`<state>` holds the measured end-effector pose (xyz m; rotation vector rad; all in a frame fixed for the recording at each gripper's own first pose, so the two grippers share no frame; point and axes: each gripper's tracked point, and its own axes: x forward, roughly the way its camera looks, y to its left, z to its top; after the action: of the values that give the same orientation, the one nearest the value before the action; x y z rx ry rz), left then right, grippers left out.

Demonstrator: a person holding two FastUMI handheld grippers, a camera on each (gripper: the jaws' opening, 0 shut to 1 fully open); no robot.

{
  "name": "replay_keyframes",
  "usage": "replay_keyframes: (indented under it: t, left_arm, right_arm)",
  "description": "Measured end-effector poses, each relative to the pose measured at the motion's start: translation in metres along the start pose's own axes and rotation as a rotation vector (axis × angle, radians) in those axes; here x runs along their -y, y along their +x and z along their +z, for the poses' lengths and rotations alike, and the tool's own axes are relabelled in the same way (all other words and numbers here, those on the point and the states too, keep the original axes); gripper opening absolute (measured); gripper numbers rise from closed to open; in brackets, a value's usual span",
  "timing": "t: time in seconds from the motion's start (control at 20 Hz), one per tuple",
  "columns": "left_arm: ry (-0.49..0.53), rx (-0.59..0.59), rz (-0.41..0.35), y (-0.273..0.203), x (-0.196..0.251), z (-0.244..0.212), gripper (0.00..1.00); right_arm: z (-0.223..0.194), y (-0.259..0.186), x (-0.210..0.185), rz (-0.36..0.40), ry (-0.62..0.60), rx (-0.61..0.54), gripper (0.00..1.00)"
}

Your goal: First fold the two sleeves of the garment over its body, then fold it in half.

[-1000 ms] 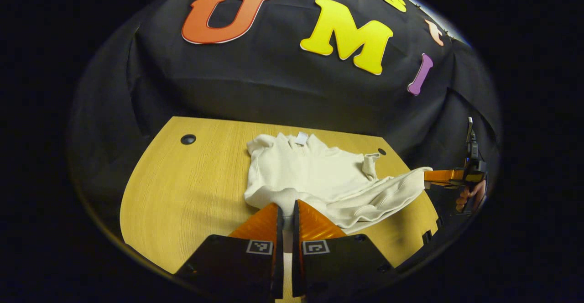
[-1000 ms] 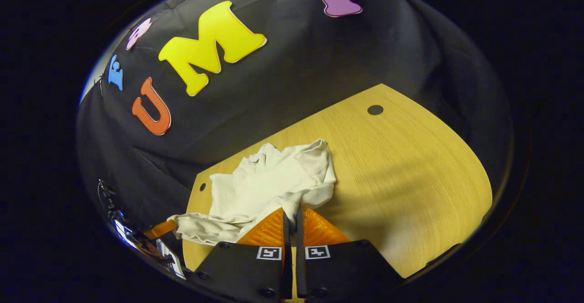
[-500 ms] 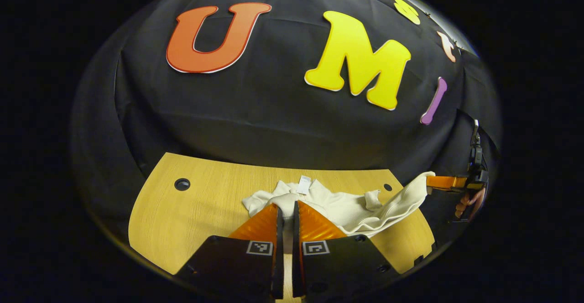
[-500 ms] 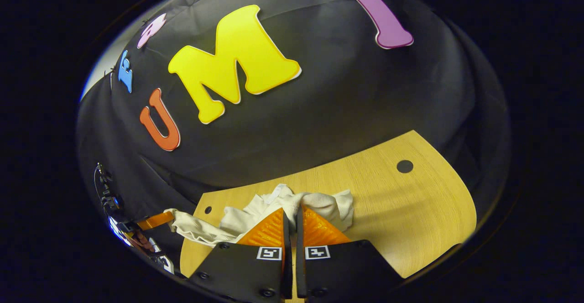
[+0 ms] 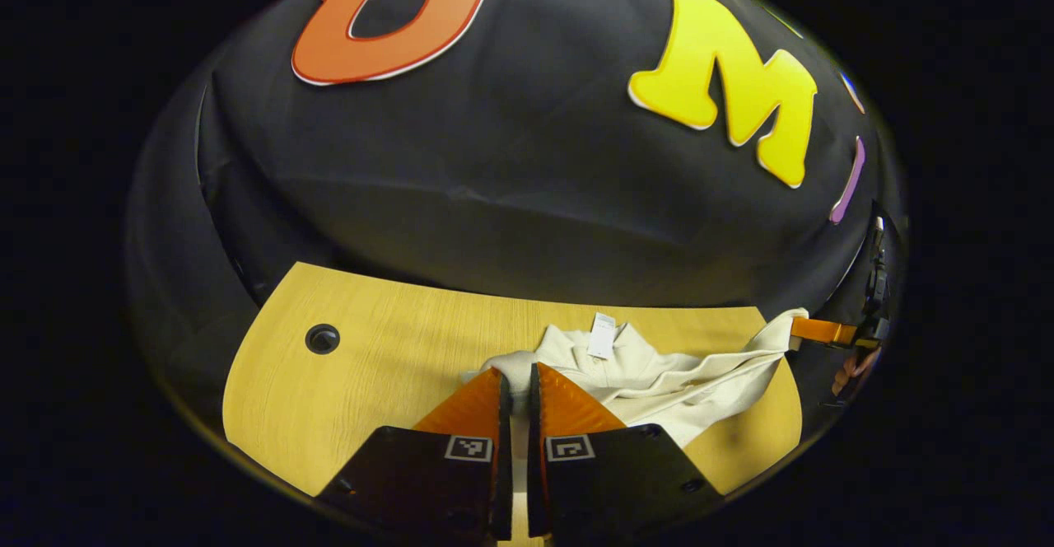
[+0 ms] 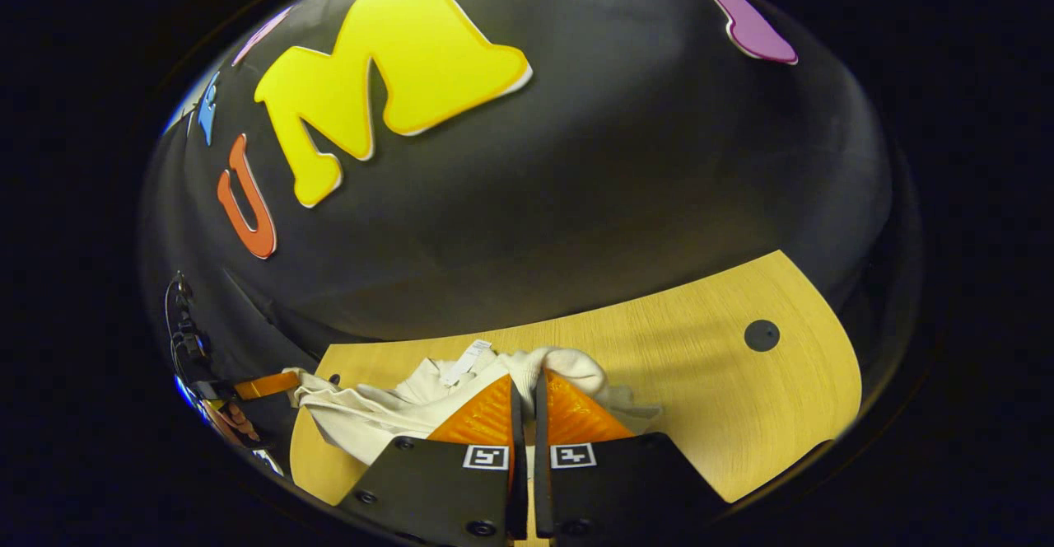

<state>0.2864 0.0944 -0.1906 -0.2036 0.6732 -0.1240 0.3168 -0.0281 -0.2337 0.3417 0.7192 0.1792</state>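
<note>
Left gripper (image 5: 517, 378): orange fingers closed together, a fold of the cream garment (image 5: 659, 378) pinched between them at the tips. Right gripper (image 6: 527, 382): same condition, fingers clamped on a bunch of the same cloth.

Garment hangs and bunches between the two grippers, lower part resting on the wooden table (image 5: 370, 357). In the left gripper view it stretches away to the right, ending at the far orange fingers; in the right gripper view it runs off to the left. Long axis of the held edge therefore lies gripper to gripper, across the table.

Neck label (image 5: 603, 334) shows just beyond the held fold, so the collar end lies nearest the booth wall, close to both tools.

Judgement: this looks like the half-fold, held edge carried toward the collar. Sleeves cannot be picked out in the bunched cloth. Both hands about equally near; the set-down should keep the edge taut and level.

Beyond: a round cable hole (image 5: 322, 338) in the tabletop, then black cloth.
</note>
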Motion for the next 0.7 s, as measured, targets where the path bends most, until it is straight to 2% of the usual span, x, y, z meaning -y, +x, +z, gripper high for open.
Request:
replay_keyframes:
  t: [0.25,0.45,0.7]
  left_arm:
    - [0.015,0.022,0.019,0.058,-0.004,-0.004,0.10]
    - [0.032,0.054,0.039,0.101,-0.009,-0.009,0.10]
    - [0.008,0.081,0.026,0.131,-0.019,-0.017,0.10]
  right_arm:
    - [-0.016,0.058,0.018,-0.028,-0.066,-0.002,0.04]
    - [-0.034,0.105,0.034,-0.072,-0.053,-0.006,0.04]
    - [-0.051,0.125,0.049,-0.097,-0.064,-0.021,0.04]
